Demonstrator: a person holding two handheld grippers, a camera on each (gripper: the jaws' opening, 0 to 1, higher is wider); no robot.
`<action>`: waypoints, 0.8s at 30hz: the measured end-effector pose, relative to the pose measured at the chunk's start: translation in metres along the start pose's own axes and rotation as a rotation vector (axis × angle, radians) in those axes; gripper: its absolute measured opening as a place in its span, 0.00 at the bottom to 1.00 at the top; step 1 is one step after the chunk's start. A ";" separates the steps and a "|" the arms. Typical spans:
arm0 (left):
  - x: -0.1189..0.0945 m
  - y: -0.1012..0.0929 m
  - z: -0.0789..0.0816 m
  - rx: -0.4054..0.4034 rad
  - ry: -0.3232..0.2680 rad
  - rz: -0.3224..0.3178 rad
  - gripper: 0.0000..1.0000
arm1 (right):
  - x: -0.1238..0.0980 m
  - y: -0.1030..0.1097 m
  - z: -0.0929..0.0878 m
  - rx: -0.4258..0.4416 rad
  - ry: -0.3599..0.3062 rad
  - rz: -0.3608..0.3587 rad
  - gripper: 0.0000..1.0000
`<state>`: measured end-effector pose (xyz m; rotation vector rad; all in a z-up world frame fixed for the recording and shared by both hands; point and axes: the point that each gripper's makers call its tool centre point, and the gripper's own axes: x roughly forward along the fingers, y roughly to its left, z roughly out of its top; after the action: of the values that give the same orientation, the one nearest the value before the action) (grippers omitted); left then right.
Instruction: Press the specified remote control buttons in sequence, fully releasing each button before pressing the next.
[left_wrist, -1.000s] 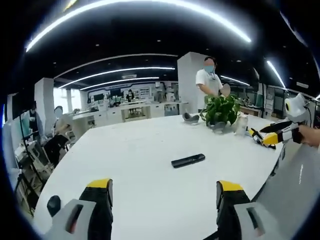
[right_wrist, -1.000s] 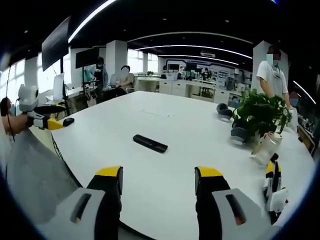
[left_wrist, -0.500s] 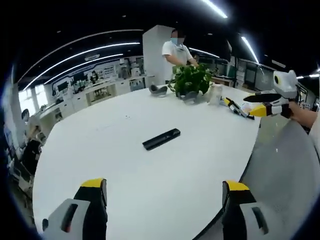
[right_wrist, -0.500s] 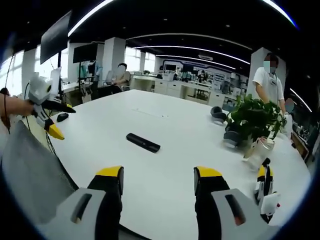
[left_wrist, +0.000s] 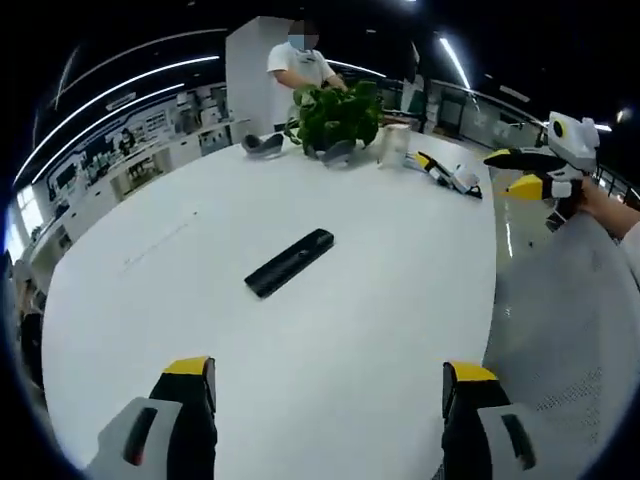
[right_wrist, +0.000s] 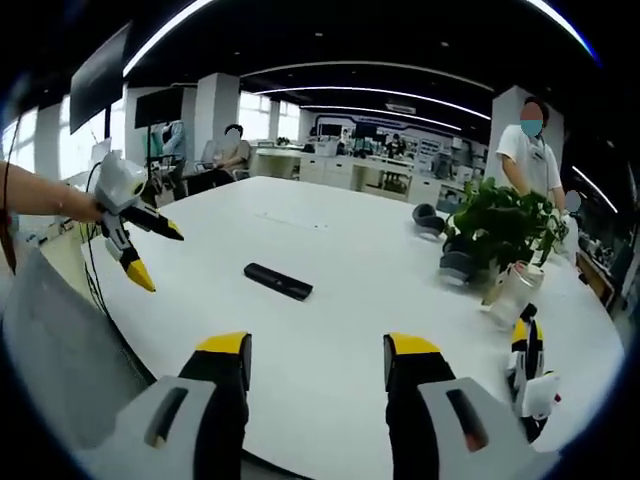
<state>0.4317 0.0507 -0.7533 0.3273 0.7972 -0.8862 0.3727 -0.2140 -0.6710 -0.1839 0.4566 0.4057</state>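
Note:
A black remote control (left_wrist: 290, 262) lies flat near the middle of the white table (left_wrist: 400, 290); the right gripper view has the remote (right_wrist: 278, 281) ahead and left of centre. My left gripper (left_wrist: 328, 385) is open above the table's near side, well short of the remote, nothing between its yellow-tipped jaws. From the right view, that left gripper (right_wrist: 158, 255) hovers at the table's left edge, jaws apart. My right gripper (right_wrist: 318, 355) is open and holds nothing, also short of the remote. The left view catches this right gripper (left_wrist: 508, 170) off the table's right edge.
A potted plant (right_wrist: 505, 225) stands at the far side with a pale bottle (right_wrist: 512, 290) beside it and a grey headset (right_wrist: 432, 220) behind. A spare yellow-tipped gripper (right_wrist: 530, 370) lies on the table. A person (left_wrist: 300, 65) stands behind the plant. Others sit at distant desks.
The left gripper has moved in toward the table and tipped downward, so the remote looks nearer in its view. The remote has stayed put. The right gripper's view has shifted only slightly.

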 end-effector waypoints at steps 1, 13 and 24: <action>0.006 0.005 0.002 -0.002 0.007 -0.006 0.95 | 0.000 0.000 -0.001 0.001 0.003 0.000 0.54; 0.045 0.029 0.019 0.032 0.057 -0.076 0.92 | -0.006 -0.007 0.009 0.055 -0.062 -0.023 0.47; 0.075 0.042 0.035 0.146 0.096 -0.108 0.85 | -0.004 -0.006 0.005 0.061 -0.043 -0.015 0.39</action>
<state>0.5102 0.0142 -0.7873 0.4607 0.8464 -1.0387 0.3735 -0.2199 -0.6644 -0.1192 0.4248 0.3800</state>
